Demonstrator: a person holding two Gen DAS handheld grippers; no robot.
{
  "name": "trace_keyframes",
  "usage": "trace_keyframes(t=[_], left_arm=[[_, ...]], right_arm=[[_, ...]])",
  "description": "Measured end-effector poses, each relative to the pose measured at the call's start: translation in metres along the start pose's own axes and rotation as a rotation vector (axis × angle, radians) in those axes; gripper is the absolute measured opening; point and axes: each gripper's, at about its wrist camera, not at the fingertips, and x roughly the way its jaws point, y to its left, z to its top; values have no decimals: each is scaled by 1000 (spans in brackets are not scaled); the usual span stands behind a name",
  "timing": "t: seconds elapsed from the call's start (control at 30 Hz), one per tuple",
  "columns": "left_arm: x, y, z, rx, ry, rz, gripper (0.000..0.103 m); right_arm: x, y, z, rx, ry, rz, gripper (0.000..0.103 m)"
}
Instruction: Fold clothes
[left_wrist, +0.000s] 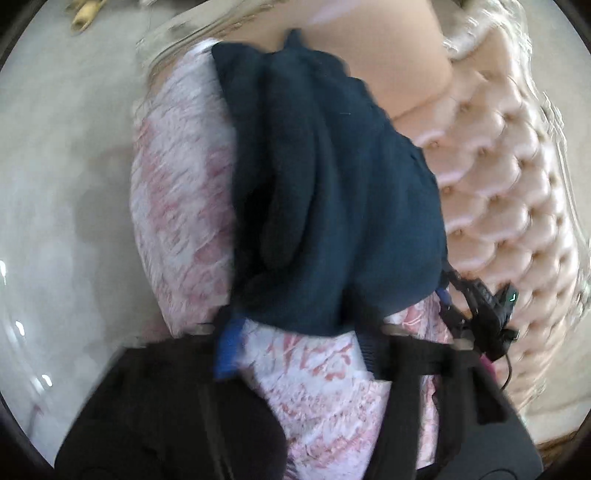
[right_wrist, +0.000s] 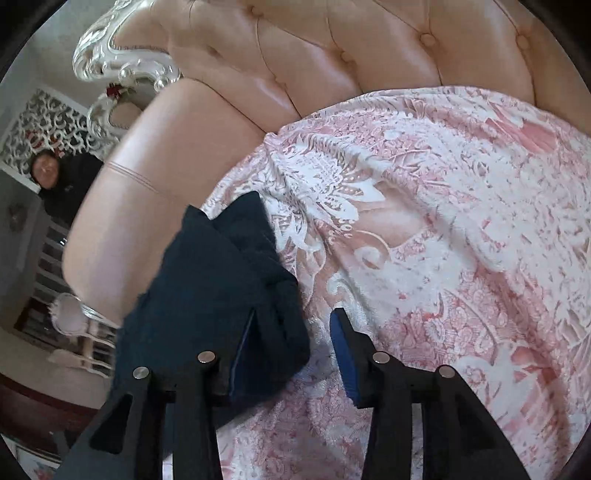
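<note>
A dark navy garment (left_wrist: 332, 206) lies bunched lengthwise on a pink-and-white patterned cover (left_wrist: 177, 206) over the sofa seat. My left gripper (left_wrist: 299, 347) stands open at the garment's near edge, its blue-padded fingers (left_wrist: 227, 347) wide apart on either side of the hem. In the right wrist view the same garment (right_wrist: 207, 295) drapes over the left finger of my right gripper (right_wrist: 293, 347). That gripper is open, with only the patterned cover (right_wrist: 443, 240) showing between its pads. The right gripper (left_wrist: 448, 291) also shows in the left wrist view, at the garment's right edge.
The tufted peach sofa back (right_wrist: 332, 48) and padded armrest (right_wrist: 140, 192) border the seat, with an ornate white carved frame (right_wrist: 122, 66). A pale floor (left_wrist: 62, 166) lies beyond the seat's edge. A person in dark clothes (right_wrist: 62, 184) stands in the background.
</note>
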Motion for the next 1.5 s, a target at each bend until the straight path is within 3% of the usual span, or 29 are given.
trace_keyframes(t=[0.03,0.07,0.17,0.23,0.27,0.43,0.5,0.57,0.67,0.77,0.83,0.9,1.0,1.13,1.2,1.23,1.37,1.43,1.5], left_arm=[[-11,4,-1,-17,-29,20,92],[-25,7,-1,-23,-69,29,96],[-73,1,6,-4,-271,112,102],[-80,-26,17,116,-338,165,103],[-74,-43,24,184,-327,186,103],[-21,-108,23,417,-281,128,103],[4,-106,27,442,-258,198,103],[28,-84,31,392,-199,270,103],[36,-63,34,389,-158,266,102],[16,-85,35,423,-224,246,102],[2,-108,37,470,-302,223,102],[7,-129,50,508,-310,224,102],[31,-130,77,462,-254,273,102],[62,-90,103,328,-168,377,102],[65,-86,102,356,-165,380,103],[63,-89,101,374,-159,382,103],[25,-100,90,358,-221,268,103],[8,-104,74,377,-256,243,103],[12,-102,61,396,-227,235,103]], right_arm=[[0,-2,0,4,3,-3,51],[-3,-4,1,8,-2,-12,58],[-45,-4,8,6,-146,-72,61],[-60,16,12,-69,-201,-44,61],[-61,30,14,-120,-203,-22,61],[-6,113,3,-414,-20,40,61],[3,117,1,-429,-5,34,61],[5,115,4,-420,-16,31,60],[9,111,8,-407,-33,26,49],[12,108,12,-394,-50,22,54],[15,106,15,-386,-61,19,65],[19,106,19,-382,-70,13,74],[52,127,36,-408,-26,0,74],[92,122,47,-358,81,-25,74],[108,101,45,-324,136,-73,73],[105,98,43,-316,121,-47,73],[72,111,34,-336,28,-34,75],[57,127,18,-405,10,25,86],[45,143,3,-471,-1,77,88]])
